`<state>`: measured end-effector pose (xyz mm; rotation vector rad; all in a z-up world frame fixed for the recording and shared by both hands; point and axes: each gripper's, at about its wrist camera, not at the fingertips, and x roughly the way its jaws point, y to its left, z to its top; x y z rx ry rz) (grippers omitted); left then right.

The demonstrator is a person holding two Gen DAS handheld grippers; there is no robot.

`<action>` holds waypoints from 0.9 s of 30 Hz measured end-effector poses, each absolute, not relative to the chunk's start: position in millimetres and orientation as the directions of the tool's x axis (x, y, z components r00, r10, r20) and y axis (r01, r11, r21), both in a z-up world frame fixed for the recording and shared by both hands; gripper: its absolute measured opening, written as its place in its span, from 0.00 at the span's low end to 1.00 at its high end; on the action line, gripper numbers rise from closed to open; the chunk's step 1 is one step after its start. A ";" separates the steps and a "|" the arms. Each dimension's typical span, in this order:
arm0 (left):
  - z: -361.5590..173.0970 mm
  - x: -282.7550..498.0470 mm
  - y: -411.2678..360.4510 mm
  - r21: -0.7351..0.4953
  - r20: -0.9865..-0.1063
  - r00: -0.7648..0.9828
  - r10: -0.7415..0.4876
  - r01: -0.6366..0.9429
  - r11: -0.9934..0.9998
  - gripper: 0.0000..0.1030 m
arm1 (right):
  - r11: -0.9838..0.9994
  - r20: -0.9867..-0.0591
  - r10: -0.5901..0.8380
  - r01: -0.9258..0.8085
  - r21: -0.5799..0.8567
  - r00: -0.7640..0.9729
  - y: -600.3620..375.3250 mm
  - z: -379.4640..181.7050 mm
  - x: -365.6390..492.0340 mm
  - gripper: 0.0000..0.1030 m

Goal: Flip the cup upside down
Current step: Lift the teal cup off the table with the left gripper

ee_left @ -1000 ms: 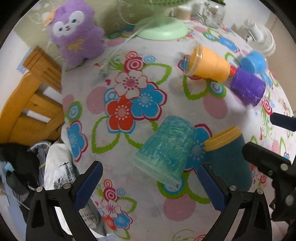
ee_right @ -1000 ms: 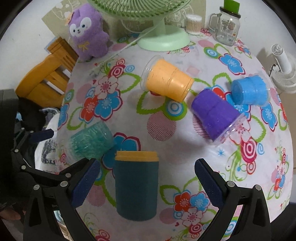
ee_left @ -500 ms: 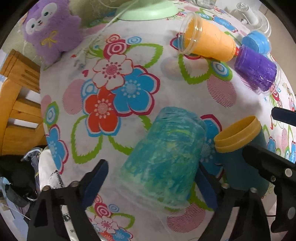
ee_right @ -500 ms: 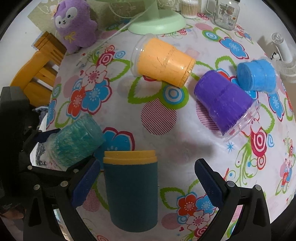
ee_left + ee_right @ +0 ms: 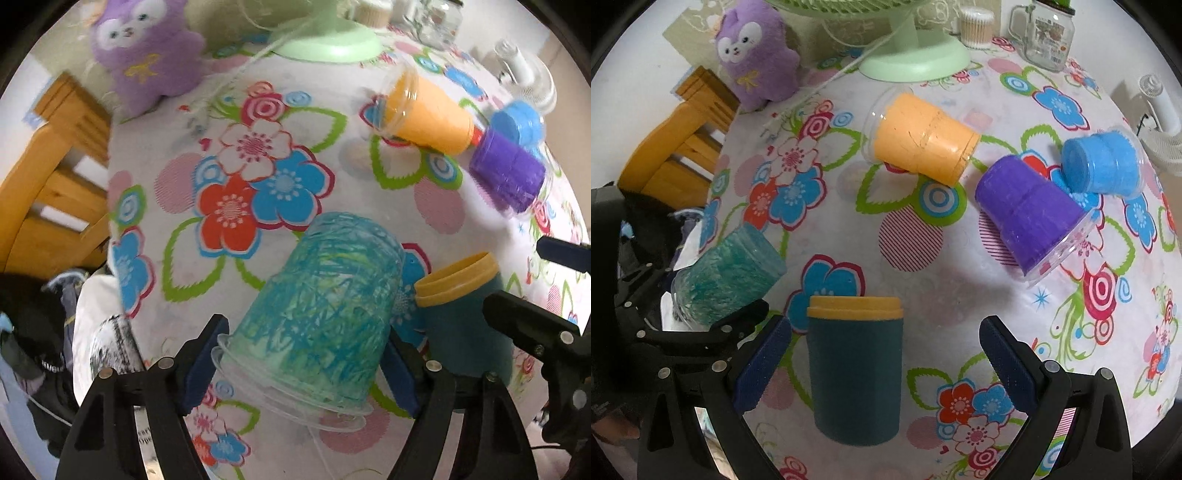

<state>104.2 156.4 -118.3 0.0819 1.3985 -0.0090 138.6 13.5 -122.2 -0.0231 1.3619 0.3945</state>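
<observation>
A teal scribbled plastic cup (image 5: 317, 314) lies tilted with its rim toward me, and my left gripper (image 5: 299, 365) is shut on it near the rim. It also shows in the right wrist view (image 5: 727, 273), held off the table at the left. A dark teal cup with a yellow rim (image 5: 855, 369) stands upright between the pads of my right gripper (image 5: 882, 363), which is open and does not touch it. This cup shows in the left wrist view (image 5: 465, 314) just right of the held cup.
An orange cup (image 5: 923, 140), a purple cup (image 5: 1030, 221) and a blue cup (image 5: 1102, 164) lie on their sides on the flowered tablecloth (image 5: 916, 240). A green fan base (image 5: 916, 62), purple plush toy (image 5: 757, 55) and glass jar (image 5: 1049, 33) stand at the back. A wooden chair (image 5: 679, 147) is at left.
My left gripper moved forward around the teal scribbled cup and closed on it, and the cup now sits lifted and tilted. The right gripper stayed open around the dark teal cup.
</observation>
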 end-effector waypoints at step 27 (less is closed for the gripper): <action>-57.2 61.5 19.4 -0.072 -0.952 0.304 0.029 -0.315 0.946 0.78 | 0.874 -0.925 0.304 -0.454 0.175 0.229 -130.5 -54.2 131.7 1.00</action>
